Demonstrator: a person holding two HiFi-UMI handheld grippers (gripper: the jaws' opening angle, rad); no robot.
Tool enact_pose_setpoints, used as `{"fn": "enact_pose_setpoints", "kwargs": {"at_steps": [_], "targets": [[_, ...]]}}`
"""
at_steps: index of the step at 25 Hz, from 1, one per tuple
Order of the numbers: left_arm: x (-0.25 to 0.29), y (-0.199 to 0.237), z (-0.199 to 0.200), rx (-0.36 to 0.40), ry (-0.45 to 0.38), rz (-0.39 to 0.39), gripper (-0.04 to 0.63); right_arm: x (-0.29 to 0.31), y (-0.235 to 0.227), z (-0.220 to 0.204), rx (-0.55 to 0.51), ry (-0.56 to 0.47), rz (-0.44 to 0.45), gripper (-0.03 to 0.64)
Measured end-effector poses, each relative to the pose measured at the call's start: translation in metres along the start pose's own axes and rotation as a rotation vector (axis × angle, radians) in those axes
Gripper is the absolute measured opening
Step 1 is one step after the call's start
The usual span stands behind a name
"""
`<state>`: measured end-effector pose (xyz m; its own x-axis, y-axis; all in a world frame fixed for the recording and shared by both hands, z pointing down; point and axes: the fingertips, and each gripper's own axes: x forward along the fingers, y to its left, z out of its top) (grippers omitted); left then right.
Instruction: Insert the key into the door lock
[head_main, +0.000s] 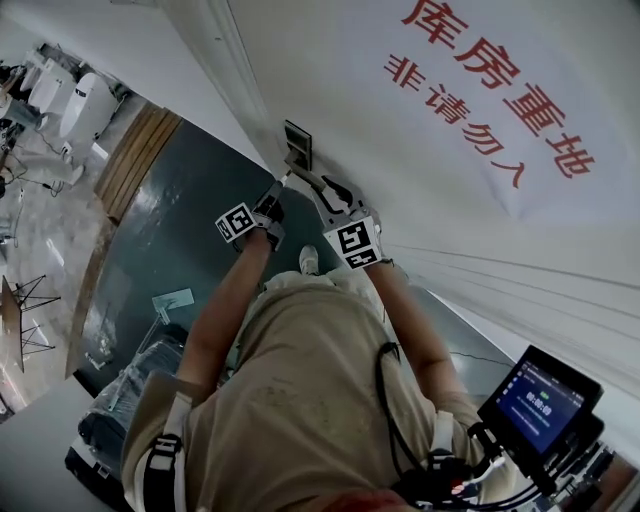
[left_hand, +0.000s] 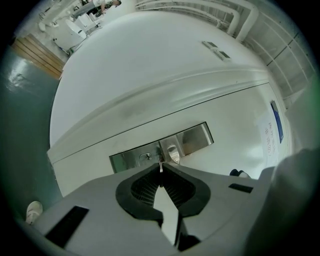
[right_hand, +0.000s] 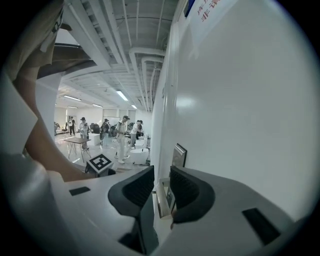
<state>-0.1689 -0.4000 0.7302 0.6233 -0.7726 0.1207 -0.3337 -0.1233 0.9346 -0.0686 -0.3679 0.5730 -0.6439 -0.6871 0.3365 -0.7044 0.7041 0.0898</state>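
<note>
Left gripper view has the left gripper (left_hand: 160, 171) nearest. Its jaws are pinched shut on the key (left_hand: 160, 166), a thin silver blade with only its tip showing past the pads. The tip points at the steel lock plate (left_hand: 135, 159), between the keyhole (left_hand: 147, 156) and the handle (left_hand: 172, 151). Head view is too coarse to show the key. It shows both grippers up at the plate near the edge of the door (head_main: 430, 180), and red lettering (head_main: 495, 85) across the door. Right gripper view shows the right gripper (right_hand: 161, 172) with its jaws apart and the handle in the gap. Far beyond, people (right_hand: 122, 132) stand in a hall.
</note>
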Motion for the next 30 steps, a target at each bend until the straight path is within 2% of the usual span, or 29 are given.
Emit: {"fn": "enact_pose_setpoints", "kwargs": {"at_steps": [5,15,30], "targets": [[0.015,0.011,0.005,-0.043,0.018,0.0,0.034,0.01,-0.002,-0.003,0.01,0.014,-0.025,0.103],[0.037,0.029,0.006,-0.132,-0.024,-0.003,0.034,0.028,-0.009,-0.016,0.01,0.04,-0.008,0.103],[0.043,0.032,0.004,-0.18,-0.058,-0.023,0.034,0.024,-0.01,-0.023,0.048,0.047,-0.007,0.103]]}}
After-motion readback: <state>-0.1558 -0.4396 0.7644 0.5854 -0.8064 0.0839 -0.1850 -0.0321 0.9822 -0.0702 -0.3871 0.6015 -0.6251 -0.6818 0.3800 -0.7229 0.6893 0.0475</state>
